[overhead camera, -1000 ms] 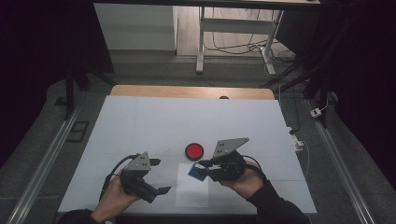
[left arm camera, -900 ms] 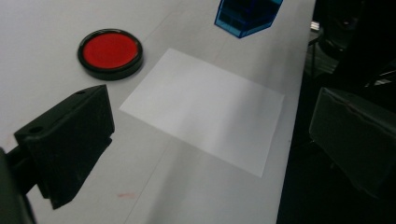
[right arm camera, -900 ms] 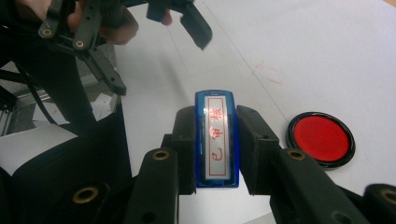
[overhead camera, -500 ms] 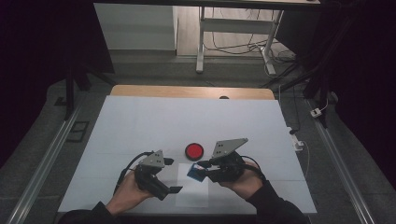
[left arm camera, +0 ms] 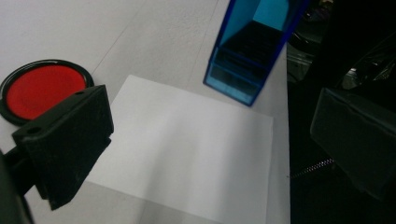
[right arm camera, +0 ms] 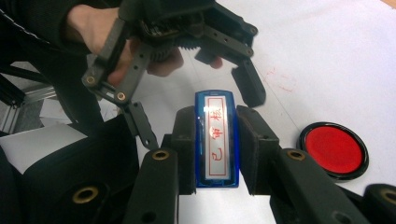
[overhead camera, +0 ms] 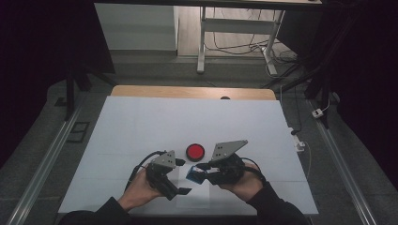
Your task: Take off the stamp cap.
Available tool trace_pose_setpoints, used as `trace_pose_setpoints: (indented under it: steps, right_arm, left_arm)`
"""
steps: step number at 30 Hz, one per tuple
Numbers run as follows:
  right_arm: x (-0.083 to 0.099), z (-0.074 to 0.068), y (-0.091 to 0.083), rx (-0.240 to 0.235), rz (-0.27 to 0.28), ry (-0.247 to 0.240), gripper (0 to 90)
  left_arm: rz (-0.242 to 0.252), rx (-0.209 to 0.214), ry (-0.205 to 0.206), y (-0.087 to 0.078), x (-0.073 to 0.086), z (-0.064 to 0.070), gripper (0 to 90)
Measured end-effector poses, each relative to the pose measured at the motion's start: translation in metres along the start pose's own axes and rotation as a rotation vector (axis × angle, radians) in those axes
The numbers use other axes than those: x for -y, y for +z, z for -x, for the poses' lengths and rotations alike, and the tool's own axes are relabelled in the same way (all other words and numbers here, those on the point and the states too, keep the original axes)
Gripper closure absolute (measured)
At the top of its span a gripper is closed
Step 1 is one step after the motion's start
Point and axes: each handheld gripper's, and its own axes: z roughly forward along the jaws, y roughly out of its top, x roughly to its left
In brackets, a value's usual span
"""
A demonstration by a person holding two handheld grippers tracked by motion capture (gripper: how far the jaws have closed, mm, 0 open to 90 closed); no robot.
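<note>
A blue stamp (overhead camera: pixel 193 174) with a white label of red characters (right arm camera: pixel 217 140) is clamped between the jaws of my right gripper (overhead camera: pixel 199 172). It hangs tilted over the far edge of a white paper sheet (left arm camera: pixel 187 149). I cannot tell whether its lower end (left arm camera: pixel 250 51) touches the table. A round red ink pad (overhead camera: pixel 195 151) lies just beyond the sheet. My left gripper (overhead camera: pixel 182 176) stands open right beside the stamp, its jaws wide apart over the sheet with nothing between them. In the right gripper view the left gripper (right arm camera: pixel 196 102) shows just past the stamp.
The white table (overhead camera: pixel 141 126) has a wooden strip along its far edge (overhead camera: pixel 187 92). A black cable trails from the left gripper. Metal rails run along the floor on both sides, and table legs and cables stand beyond the far edge.
My left gripper has moved right across the table until it stands next to the stamp and over the sheet. The right gripper and the stamp have stayed put.
</note>
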Motion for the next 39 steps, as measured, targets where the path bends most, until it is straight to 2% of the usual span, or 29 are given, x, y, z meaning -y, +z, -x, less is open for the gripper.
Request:
trace_pose_setpoints:
  steps: [5, 8, 9, 10, 11, 12, 13, 14, 18, 23, 28, 33, 39]
  right_arm:
    - [-0.0002, -0.0008, 0.0007, -0.013, 0.001, -0.01, 70.0]
    - [-0.0003, -0.0015, 0.0009, -0.02, 0.001, -0.013, 70.0]
    - [-0.0004, -0.0017, 0.0007, -0.026, 0.004, -0.017, 70.0]
    - [-0.0004, -0.0017, 0.0007, -0.026, 0.004, -0.017, 70.0]
    - [-0.0003, -0.0016, 0.0002, -0.031, 0.006, -0.017, 70.0]
    - [-0.0003, -0.0016, 0.0002, -0.031, 0.006, -0.017, 70.0]
    - [-0.0003, -0.0016, 0.0, -0.034, 0.008, -0.015, 70.0]
    - [0.0, -0.0014, -0.0001, -0.041, 0.011, -0.019, 70.0]
    - [0.0001, -0.0018, -0.0007, -0.057, 0.018, -0.026, 70.0]
    - [0.0005, -0.0008, -0.0026, -0.074, 0.033, -0.036, 70.0]
    - [0.0009, 0.0004, -0.0047, -0.092, 0.039, -0.047, 70.0]
    - [0.0011, 0.0016, -0.0065, -0.101, 0.052, -0.048, 70.1]
    - [0.0017, 0.0022, -0.007, -0.11, 0.063, -0.053, 70.0]
  left_arm:
    - [-0.018, 0.013, 0.035, 0.0067, -0.0041, -0.0011, 0.0]
    - [-0.014, 0.013, 0.041, 0.0092, -0.0065, 0.0003, 5.3]
    - [-0.011, 0.022, 0.053, 0.0088, -0.0068, 0.0009, 14.2]
    - [-0.005, 0.038, 0.066, 0.0082, -0.007, 0.0013, 14.2]
    - [-0.004, 0.046, 0.076, 0.0076, -0.0073, 0.0017, 22.5]
    - [-0.002, 0.055, 0.08, 0.0071, -0.0074, 0.0021, 22.5]
    - [0.0, 0.072, 0.087, 0.0064, -0.0073, 0.002, 32.9]
    - [0.008, 0.084, 0.091, 0.0058, -0.0071, 0.0023, 32.9]
    - [0.011, 0.116, 0.114, 0.0041, -0.0067, 0.0025, 46.8]
    - [0.02, 0.146, 0.119, 0.0035, -0.0053, 0.0023, 58.7]
    - [0.044, 0.187, 0.104, 0.0023, -0.0047, 0.0003, 62.4]
    - [0.068, 0.197, 0.092, 0.0009, -0.0047, -0.0002, 62.5]
    - [0.074, 0.215, 0.083, 0.0005, -0.005, -0.0012, 63.8]
